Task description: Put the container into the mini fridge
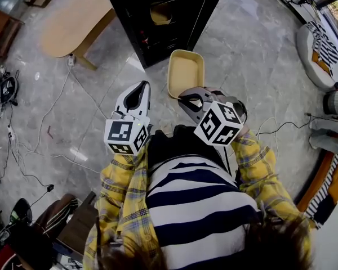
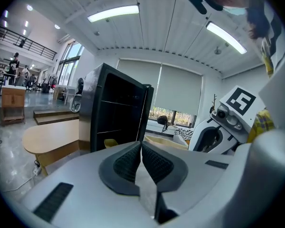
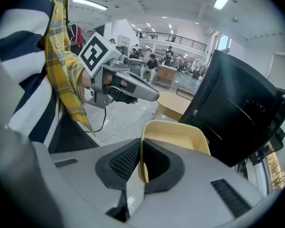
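right claw (image 3: pixel 140 147): clamps container (image 3: pixel 176 133) rim | container: empty | left claw (image 2: pixel 141 148): closed

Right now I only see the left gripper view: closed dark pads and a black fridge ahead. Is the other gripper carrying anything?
Observer: Yes. The right gripper is clamped on the rim of a pale yellow container.
Visitor: Anything in it?
Observer: No, the head view shows its inside bare.
Visitor: Is it in the fridge yet?
Observer: No, it hangs over the floor, just short of the fridge's front.
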Action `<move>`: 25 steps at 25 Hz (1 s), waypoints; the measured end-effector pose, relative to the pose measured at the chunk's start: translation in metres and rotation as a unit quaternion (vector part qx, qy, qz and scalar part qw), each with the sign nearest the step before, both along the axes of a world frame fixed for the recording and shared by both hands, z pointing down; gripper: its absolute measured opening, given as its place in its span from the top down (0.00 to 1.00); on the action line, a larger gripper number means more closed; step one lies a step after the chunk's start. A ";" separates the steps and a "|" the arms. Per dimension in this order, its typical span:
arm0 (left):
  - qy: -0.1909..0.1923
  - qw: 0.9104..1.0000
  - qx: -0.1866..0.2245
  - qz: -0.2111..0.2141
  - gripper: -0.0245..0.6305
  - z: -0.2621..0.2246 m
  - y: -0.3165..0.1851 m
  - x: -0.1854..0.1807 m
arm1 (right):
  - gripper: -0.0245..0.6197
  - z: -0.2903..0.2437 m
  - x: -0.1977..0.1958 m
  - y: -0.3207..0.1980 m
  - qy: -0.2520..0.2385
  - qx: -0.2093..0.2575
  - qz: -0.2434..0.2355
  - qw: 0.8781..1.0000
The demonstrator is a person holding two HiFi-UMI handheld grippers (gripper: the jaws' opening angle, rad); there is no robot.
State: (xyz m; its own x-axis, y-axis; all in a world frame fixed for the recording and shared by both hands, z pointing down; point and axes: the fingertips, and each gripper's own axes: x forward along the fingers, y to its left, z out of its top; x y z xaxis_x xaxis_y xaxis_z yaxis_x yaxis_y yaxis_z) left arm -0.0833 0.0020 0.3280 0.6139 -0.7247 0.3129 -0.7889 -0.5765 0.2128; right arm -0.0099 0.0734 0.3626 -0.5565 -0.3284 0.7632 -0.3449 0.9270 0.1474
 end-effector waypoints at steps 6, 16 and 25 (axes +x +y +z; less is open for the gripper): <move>-0.001 1.000 -0.001 -0.006 0.93 0.007 -0.016 -0.003 | 0.90 0.005 -0.001 -0.020 0.001 -0.003 -0.002 1.000; -0.012 0.997 0.018 -0.081 0.93 0.005 -0.060 0.005 | 0.90 0.006 0.020 -0.080 -0.005 0.010 -0.064 0.998; -0.019 0.989 0.013 -0.143 0.93 0.022 -0.092 0.040 | 0.90 0.026 0.048 -0.125 0.010 -0.004 -0.158 0.987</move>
